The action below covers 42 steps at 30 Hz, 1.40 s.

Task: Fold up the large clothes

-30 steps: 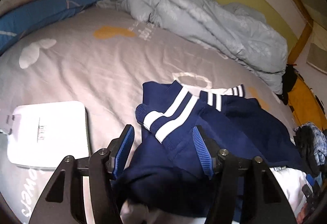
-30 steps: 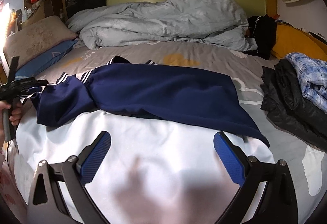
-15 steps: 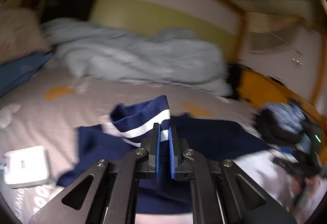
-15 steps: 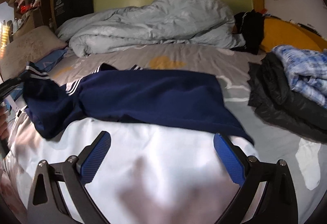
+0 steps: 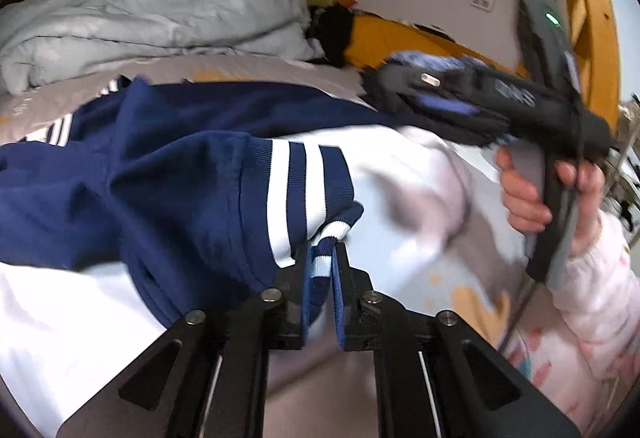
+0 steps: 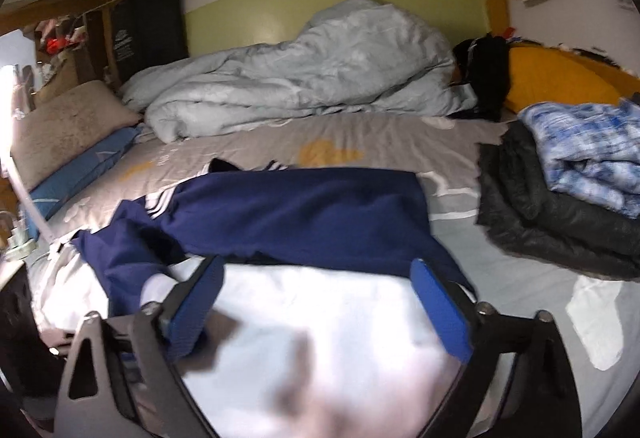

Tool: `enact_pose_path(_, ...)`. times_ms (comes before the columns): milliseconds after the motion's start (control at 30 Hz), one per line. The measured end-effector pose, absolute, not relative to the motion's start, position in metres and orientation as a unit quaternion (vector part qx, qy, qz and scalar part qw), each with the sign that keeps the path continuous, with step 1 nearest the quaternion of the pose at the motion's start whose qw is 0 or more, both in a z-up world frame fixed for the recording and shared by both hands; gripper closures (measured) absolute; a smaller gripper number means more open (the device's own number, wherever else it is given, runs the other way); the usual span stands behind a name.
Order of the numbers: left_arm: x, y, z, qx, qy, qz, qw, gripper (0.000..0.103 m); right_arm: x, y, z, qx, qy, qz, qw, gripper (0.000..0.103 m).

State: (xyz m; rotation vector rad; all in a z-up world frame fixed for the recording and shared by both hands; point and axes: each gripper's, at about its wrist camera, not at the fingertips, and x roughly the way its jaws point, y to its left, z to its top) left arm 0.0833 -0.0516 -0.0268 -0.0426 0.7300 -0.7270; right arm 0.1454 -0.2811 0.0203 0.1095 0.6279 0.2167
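A navy and white garment [image 6: 304,210] lies spread on the bed, navy top part far, white part [image 6: 304,318] near. My left gripper [image 5: 322,262] is shut on its striped sleeve cuff [image 5: 304,198] and holds the sleeve over the white part. The sleeve [image 6: 128,262] also shows at the left of the right wrist view. My right gripper [image 6: 320,298] is open and empty above the white part. It shows in the left wrist view [image 5: 452,106], held by a hand at the right.
A crumpled light-blue duvet [image 6: 304,78] lies along the far wall. A black jacket [image 6: 552,226] with a blue plaid garment [image 6: 588,154] on it sits at the right. Pillows [image 6: 68,130] lie far left. An orange cushion [image 6: 560,78] is far right.
My left gripper closed on the striped cuff, lifted it and carried the sleeve rightward over the white part. My right gripper stayed open and shifted slightly.
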Motion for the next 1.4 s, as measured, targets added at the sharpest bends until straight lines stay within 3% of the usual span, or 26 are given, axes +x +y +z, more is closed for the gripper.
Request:
enact_pose_path(133, 0.062, -0.050, -0.025, -0.016, 0.368, -0.372, 0.852, 0.078, 0.153, -0.277, 0.009, 0.082, 0.340, 0.148, 0.925, 0.039)
enact_pose_path(233, 0.053, -0.039, -0.017, -0.016, 0.354, -0.352, 0.866, 0.076, 0.155, -0.267, 0.000, 0.070, 0.360, 0.163, 0.916, 0.047)
enact_pose_path(300, 0.054, -0.028, -0.009, -0.023, 0.338, -0.329, 0.881, 0.068, 0.153, -0.259, -0.005, 0.059, 0.369, 0.176, 0.911, 0.048)
enact_pose_path(400, 0.064, -0.006, 0.006, -0.046, 0.316, -0.304, 0.898, 0.062, 0.146, -0.247, -0.011, 0.045, 0.377, 0.206, 0.902, 0.048)
enact_pose_path(467, 0.070, 0.011, 0.015, -0.057, 0.300, -0.275, 0.912, 0.053, 0.143, -0.239, -0.015, 0.032, 0.378, 0.215, 0.900, 0.048)
enact_pose_path(667, 0.092, 0.049, 0.017, -0.034, 0.275, -0.145, 0.950, 0.049, 0.149, -0.232, -0.044, 0.043, 0.424, 0.211, 0.880, 0.047)
enact_pose_path(833, 0.113, 0.077, -0.001, -0.082, 0.313, -0.098, 0.941, 0.046, 0.154, -0.226, -0.052, 0.056, 0.434, 0.209, 0.875, 0.027)
enact_pose_path(933, 0.117, 0.086, -0.008, -0.086, 0.319, -0.072, 0.941, 0.046, 0.147, -0.209, -0.054, -0.014, 0.429, 0.194, 0.882, 0.027)
enact_pose_path(967, 0.118, 0.089, -0.009, -0.080, 0.317, -0.060, 0.943, 0.045, 0.143, -0.206, -0.054, -0.026, 0.425, 0.184, 0.886, 0.029)
enact_pose_path(1033, 0.119, 0.092, -0.010, -0.080, 0.318, -0.050, 0.944, 0.045, 0.136, -0.211, -0.052, -0.008, 0.421, 0.163, 0.892, 0.057)
enact_pose_path(1067, 0.119, 0.094, -0.010, -0.085, 0.319, -0.048, 0.943, 0.045, 0.136, -0.213, -0.052, 0.001, 0.422, 0.157, 0.893, 0.062)
enact_pose_path(1100, 0.120, 0.095, -0.011, -0.087, 0.319, -0.047, 0.942, 0.045, 0.134, -0.217, -0.051, 0.012, 0.421, 0.149, 0.895, 0.078)
enact_pose_path(1133, 0.120, 0.095, -0.010, -0.087, 0.319, -0.045, 0.943, 0.045, 0.134, -0.220, -0.049, 0.019, 0.419, 0.144, 0.896, 0.085)
enact_pose_path(1400, 0.121, 0.102, 0.000, -0.061, 0.305, 0.001, 0.951, 0.042, 0.168, -0.246, -0.003, -0.011, 0.334, 0.044, 0.942, 0.090)
